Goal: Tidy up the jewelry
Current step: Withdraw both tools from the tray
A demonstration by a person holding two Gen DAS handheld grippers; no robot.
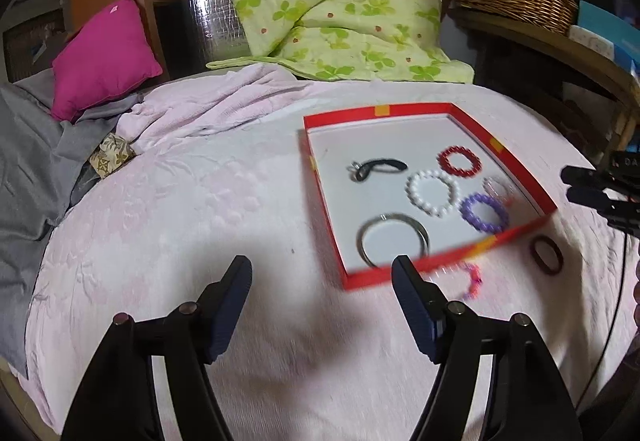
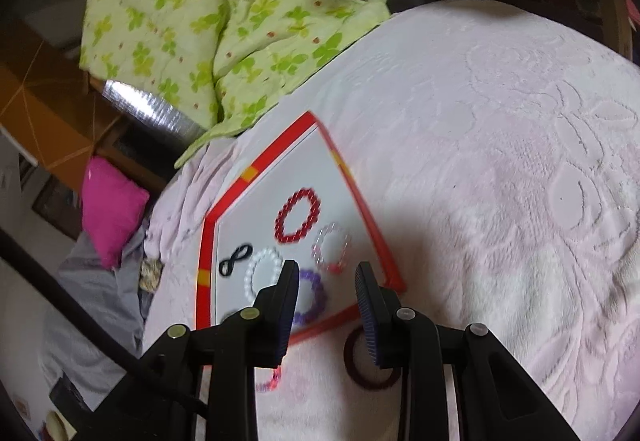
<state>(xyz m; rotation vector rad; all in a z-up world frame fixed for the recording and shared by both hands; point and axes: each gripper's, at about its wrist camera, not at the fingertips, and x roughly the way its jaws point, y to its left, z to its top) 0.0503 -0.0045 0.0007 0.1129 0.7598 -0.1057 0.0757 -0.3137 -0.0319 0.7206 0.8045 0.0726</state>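
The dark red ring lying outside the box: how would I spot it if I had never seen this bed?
Find the shallow red-rimmed box on the pale pink bedspread. Just outside its near corner, on the bedspread, lies the dark red ring. Unlike the beaded pink bracelet beside it, it is a smooth, plain maroon band, and it is not in the box.
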